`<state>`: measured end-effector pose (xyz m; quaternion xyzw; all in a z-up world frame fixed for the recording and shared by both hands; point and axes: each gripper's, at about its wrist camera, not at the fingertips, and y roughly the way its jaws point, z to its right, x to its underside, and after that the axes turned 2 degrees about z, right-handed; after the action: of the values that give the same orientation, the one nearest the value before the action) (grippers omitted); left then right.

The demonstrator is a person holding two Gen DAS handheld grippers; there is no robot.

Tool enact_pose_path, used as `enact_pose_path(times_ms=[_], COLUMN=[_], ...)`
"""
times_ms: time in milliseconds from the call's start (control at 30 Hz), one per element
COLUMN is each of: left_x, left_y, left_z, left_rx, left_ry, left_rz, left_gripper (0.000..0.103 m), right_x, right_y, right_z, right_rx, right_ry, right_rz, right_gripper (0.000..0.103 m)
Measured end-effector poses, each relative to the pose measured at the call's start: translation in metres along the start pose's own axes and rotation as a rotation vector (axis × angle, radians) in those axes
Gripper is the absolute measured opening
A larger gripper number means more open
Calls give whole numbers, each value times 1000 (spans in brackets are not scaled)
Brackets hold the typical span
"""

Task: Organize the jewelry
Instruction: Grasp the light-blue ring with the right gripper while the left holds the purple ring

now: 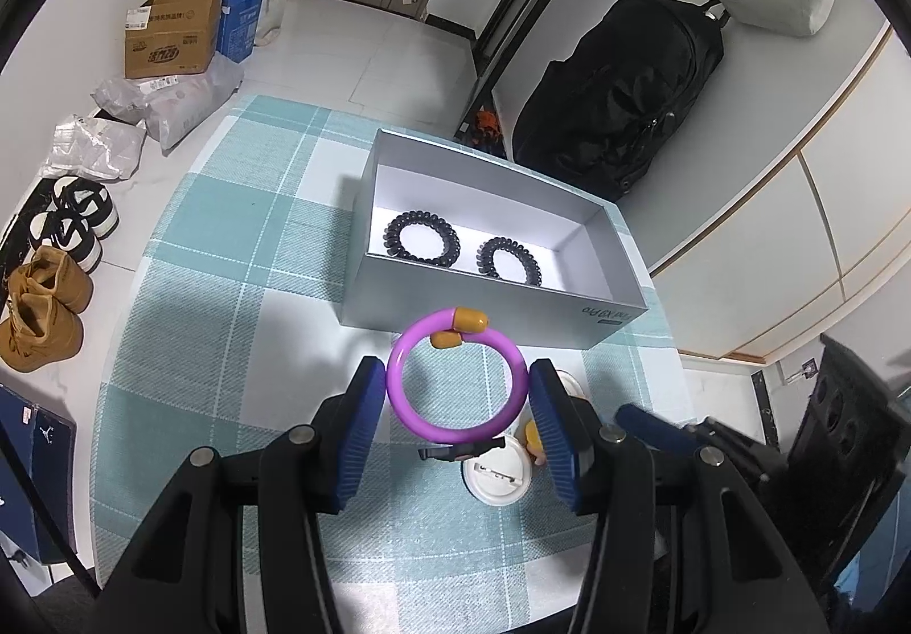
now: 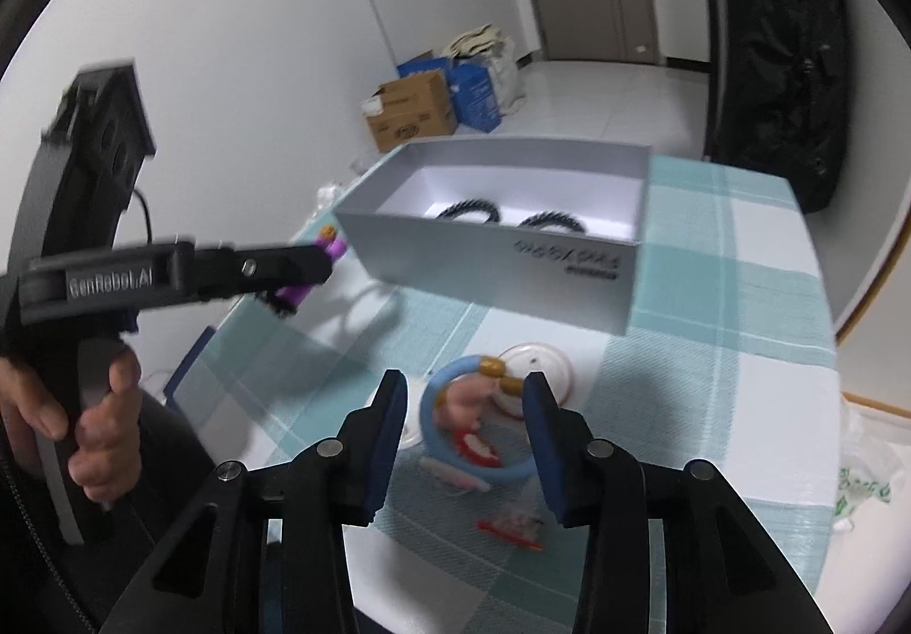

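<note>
I have the purple bracelet (image 1: 455,377) clamped across its width in my left gripper (image 1: 458,426), one blue pad (image 1: 364,429) pressing each flank of the ring. It hangs flat between the fingers, its two mustard end caps pointing away from me, past the fingertips. Straight ahead of those caps, just beyond the tips, stands the open grey box (image 1: 489,315), its long side lying crosswise to my fingers; two black spiral hair ties (image 1: 424,238) already lie inside. So the drop is a short push forward and over the near wall, and the left hand is clearly the nearer one for it.

My right gripper (image 2: 467,434) straddles the blue bracelet (image 2: 472,423), which lies between its pads (image 2: 393,434) over a white round badge (image 2: 535,366) and a red-and-white trinket. The picture is blurred, so I cannot tell whether the pads are pressing on the ring. The box lies well ahead of these fingers.
</note>
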<state>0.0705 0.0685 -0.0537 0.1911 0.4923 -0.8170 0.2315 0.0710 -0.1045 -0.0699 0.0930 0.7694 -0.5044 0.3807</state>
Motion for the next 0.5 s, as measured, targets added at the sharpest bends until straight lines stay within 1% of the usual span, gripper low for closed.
enact_pose_path(times_ms=[133,200,267,300,333,367,400,433,500], left_x=[0,0,-1,-1,-2,-2,-3,-3,-3], left_y=[2,3,3,3,3,4,4,5,6], left_z=[3,3,1,0,0,0,0,0,1], left_rx=[2,0,1,4,7,12,14,18,23], left_ry=[4,5,-1,-6,-10,-17,-21,-24,-24], left_rz=[-4,-9,-11,-12,-13,-14,-15,-17,-19], left_gripper=[46,46,46,46,46,46,46,46,46], right_x=[1,1,1,1,2,3,3,4,7], right_y=[11,11,7,5,4,3,4,7,16], right_z=[-4,-5,-5,-6,-7,-8,-8,-8,-9], right_rx=[-14,-20,-7,6,27,48,60,62,74], right_ry=[-12,-8,-15,-25,-41,-54,-62,-68,-80], right_rz=[-30,-28,-13,-4,-2,-2,-2,-10,-47], right_gripper=[42,42,42,44,50,54,61,63,64])
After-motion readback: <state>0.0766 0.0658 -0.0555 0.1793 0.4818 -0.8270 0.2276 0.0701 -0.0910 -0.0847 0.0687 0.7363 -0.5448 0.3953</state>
